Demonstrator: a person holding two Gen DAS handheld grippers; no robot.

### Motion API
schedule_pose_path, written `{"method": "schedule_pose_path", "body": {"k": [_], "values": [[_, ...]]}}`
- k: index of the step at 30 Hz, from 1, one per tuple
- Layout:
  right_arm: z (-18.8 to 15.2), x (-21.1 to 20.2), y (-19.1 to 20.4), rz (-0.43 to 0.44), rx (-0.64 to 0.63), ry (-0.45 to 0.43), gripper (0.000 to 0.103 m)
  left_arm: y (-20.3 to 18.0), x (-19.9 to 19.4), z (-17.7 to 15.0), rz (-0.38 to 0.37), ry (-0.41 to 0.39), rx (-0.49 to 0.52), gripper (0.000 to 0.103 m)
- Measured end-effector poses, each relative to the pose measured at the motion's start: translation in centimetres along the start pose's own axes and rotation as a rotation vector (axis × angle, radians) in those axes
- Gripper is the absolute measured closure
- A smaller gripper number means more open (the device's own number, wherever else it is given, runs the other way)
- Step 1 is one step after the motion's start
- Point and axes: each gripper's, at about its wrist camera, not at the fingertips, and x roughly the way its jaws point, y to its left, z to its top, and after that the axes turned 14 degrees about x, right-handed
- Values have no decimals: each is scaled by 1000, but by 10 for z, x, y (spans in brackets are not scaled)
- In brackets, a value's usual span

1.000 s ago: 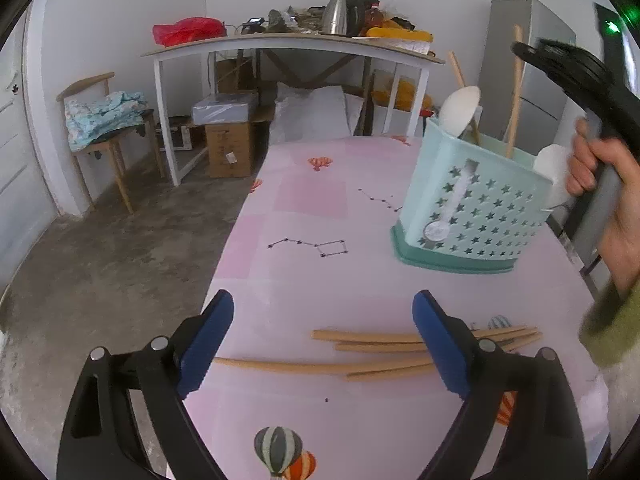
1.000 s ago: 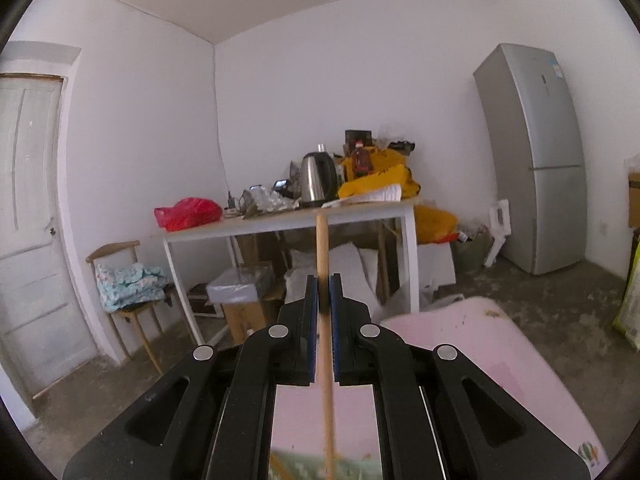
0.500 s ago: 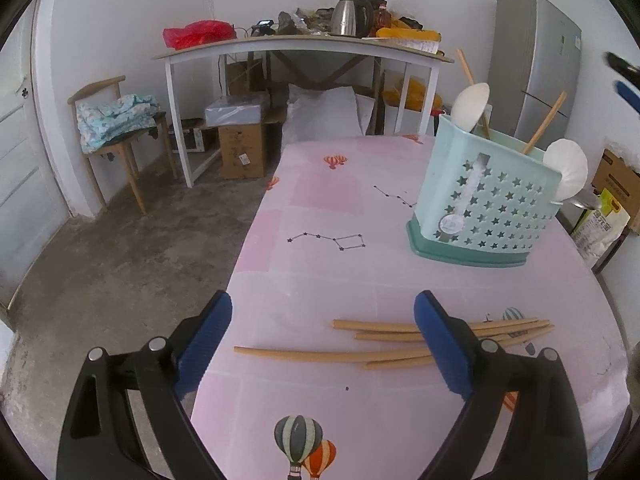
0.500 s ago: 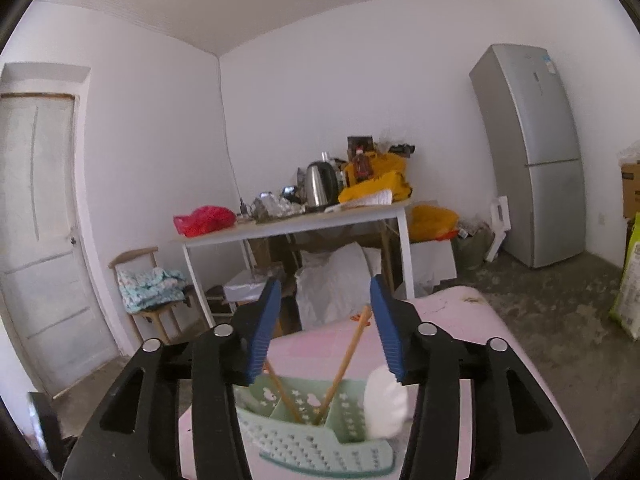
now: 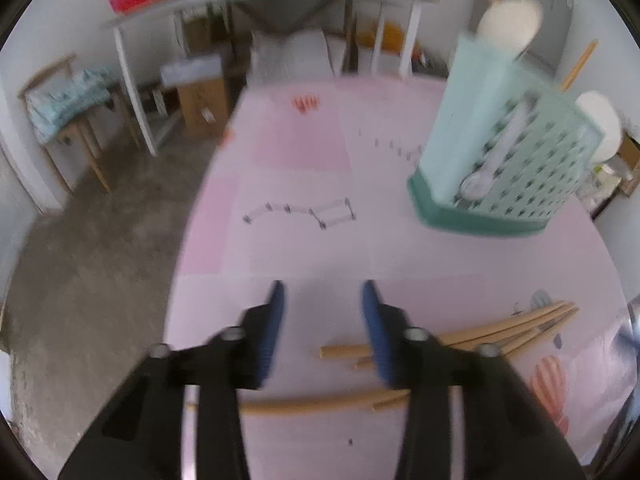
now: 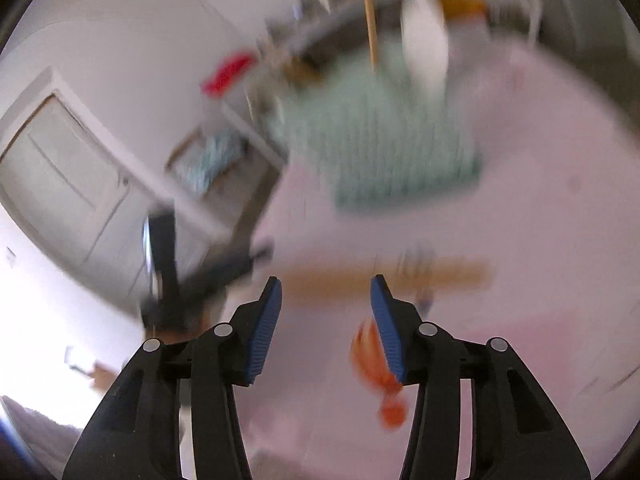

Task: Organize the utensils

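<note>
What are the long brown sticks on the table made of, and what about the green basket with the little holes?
The sticks look like bamboo or wood: plain tan, matte, no shine, but the picture is blurry. The green basket looks like moulded plastic: smooth, one even mint colour, with neat rows of cut-out holes in its wall and a darker green base.

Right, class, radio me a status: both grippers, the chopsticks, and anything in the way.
Left gripper closing, nothing between jaws yet. Right gripper closing slightly, empty. Loose chopsticks on the table; holder upright with spoons. Nothing in the way.
</note>
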Motion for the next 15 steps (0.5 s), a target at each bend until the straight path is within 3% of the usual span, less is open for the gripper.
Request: {"method": "schedule_pose_path", "body": {"k": [2, 4, 10, 15], "values": [[-2, 23, -6, -19, 45, 72, 61, -2, 6, 0, 14, 17, 25, 84], [1, 34, -10, -26, 80, 89, 61, -6, 5, -3, 9, 28, 38, 86], [8, 44, -14, -34, 158, 85, 61, -29, -11, -22, -45, 43, 65, 86], [0, 36, -21, -39, 206, 54, 62, -46, -23, -34, -154, 60, 26, 87]]}}
